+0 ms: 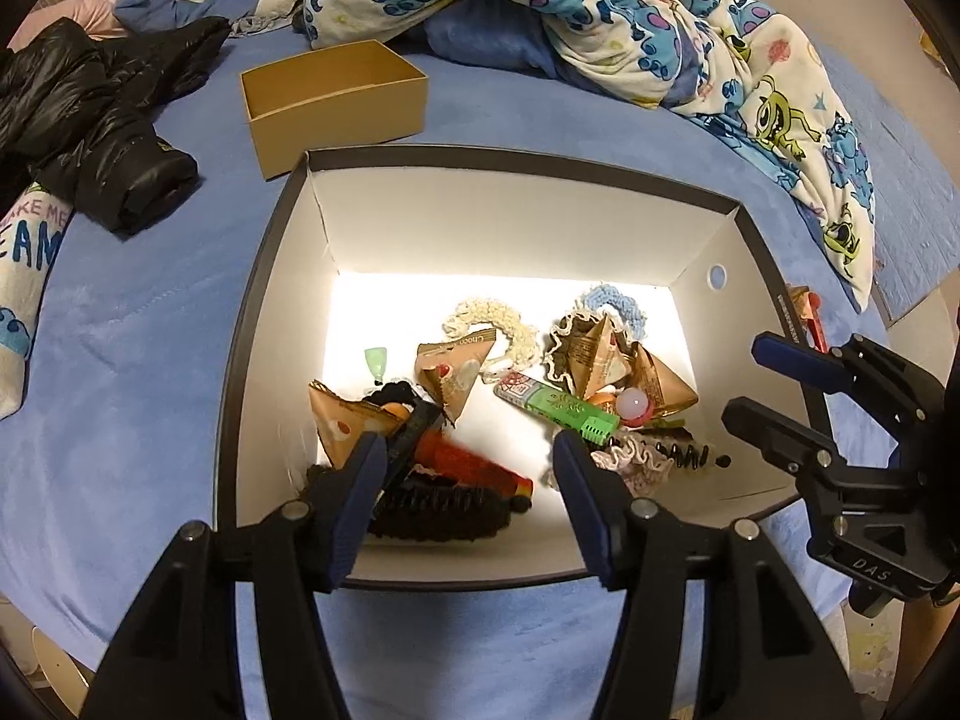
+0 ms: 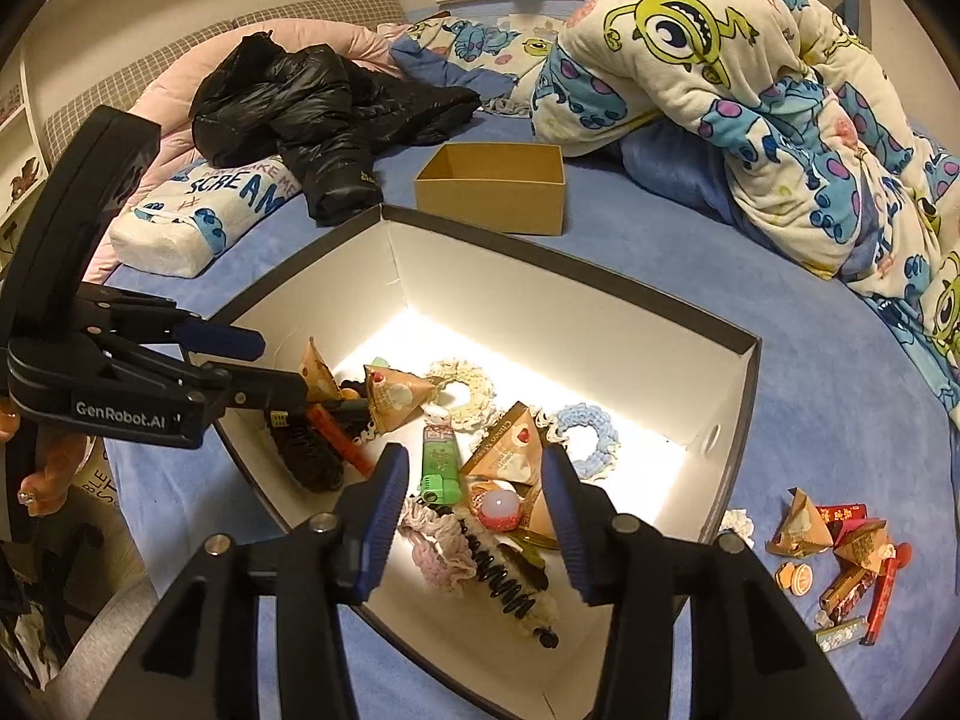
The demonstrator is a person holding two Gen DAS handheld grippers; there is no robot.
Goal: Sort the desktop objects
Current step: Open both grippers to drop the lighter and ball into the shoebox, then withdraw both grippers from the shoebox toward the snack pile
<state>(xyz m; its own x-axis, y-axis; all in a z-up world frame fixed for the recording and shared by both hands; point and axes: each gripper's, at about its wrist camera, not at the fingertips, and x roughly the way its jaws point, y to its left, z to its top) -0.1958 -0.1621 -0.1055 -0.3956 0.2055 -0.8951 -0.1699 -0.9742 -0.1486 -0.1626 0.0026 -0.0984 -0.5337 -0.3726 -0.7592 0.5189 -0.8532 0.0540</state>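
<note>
Large dark-rimmed box point(image 2: 729, 372), white inside, open on blue bedding. Inside, jumbled: triangular snack packets point(image 2: 393, 399), cream crochet scrunchie point(image 2: 462, 387), blue scrunchie point(image 2: 585, 435), green tube point(image 2: 441, 465), pink ball point(image 2: 500, 507), pink scrunchie point(image 2: 435, 549), red tube point(image 1: 474, 462). Small empty tan box point(image 2: 492, 189) behind. More snacks point(image 2: 840, 558) loose right of big box.

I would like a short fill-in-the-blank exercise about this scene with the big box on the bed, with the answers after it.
1. The small brown cardboard box behind the large box is ____ inside.
2. The scrunchie nearest the large box's round hole is light ____.
3. The green tube lies ____ the large box.
4. The jaws of the left gripper and the right gripper are both ____.

Missing words: empty; blue; inside; open
</note>
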